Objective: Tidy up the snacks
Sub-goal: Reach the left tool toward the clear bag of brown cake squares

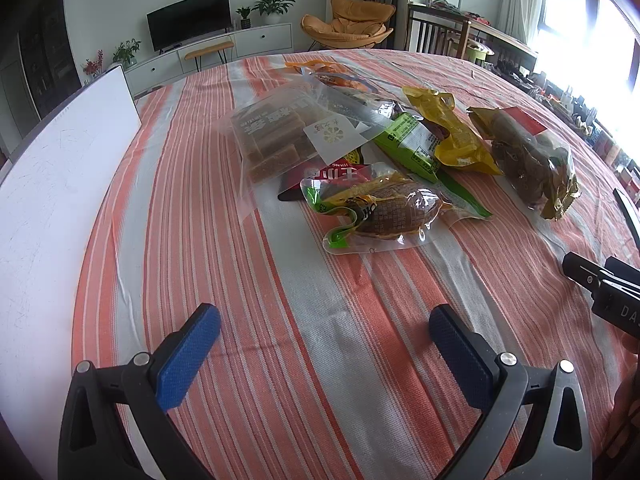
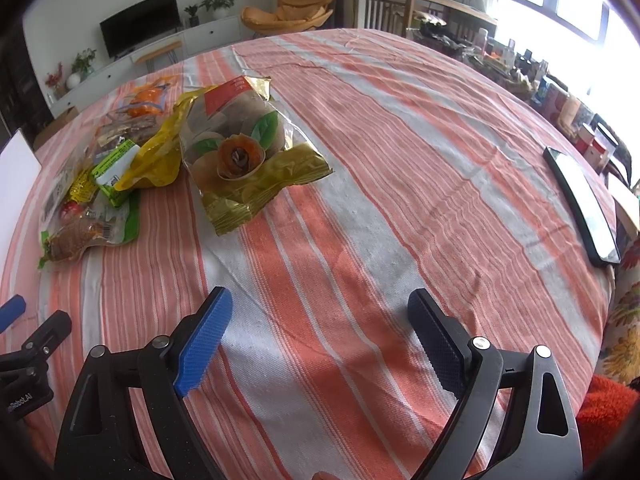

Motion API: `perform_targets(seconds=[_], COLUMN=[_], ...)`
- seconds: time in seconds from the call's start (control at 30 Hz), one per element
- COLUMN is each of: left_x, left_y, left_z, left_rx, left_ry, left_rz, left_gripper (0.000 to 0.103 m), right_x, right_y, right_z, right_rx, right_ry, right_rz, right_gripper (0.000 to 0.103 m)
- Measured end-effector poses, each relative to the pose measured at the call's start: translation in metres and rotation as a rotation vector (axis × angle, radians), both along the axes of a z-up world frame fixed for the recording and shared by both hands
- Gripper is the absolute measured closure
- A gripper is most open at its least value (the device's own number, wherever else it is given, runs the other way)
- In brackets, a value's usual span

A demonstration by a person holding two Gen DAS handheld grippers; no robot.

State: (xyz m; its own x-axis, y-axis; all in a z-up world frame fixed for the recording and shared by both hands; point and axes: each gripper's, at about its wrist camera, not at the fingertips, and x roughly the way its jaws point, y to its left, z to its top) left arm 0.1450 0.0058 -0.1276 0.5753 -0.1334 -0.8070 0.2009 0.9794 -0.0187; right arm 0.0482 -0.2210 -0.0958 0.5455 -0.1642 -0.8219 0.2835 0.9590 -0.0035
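Note:
Several snack packets lie in a loose pile on the striped tablecloth. Nearest my left gripper is a clear packet with a brown snack and green edge. Behind it lie a clear bag of brown bars, a green packet, a yellow packet and a gold bag with a red label. In the right wrist view the gold bag lies ahead and left of my right gripper. Both grippers are open and empty above the cloth.
A white board lies along the table's left side. A black phone lies near the right edge. The right gripper's body shows at the left view's right edge. A TV, chair and shelves stand beyond the table.

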Motion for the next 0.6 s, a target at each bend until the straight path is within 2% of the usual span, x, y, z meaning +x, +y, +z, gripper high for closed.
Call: perform_targets(seconds=[0.6], left_x=[-0.0001], left_y=[0.0001], left_z=[0.0002], left_rx=[-0.001], left_ry=[0.0], left_rz=[0.001], left_gripper=[0.0], right_x=[0.0012], right_y=[0.0006], right_z=[-0.0012], right_rx=[-0.001], right_ry=[-0.001], right_rz=[0.002], right_gripper=[0.011])
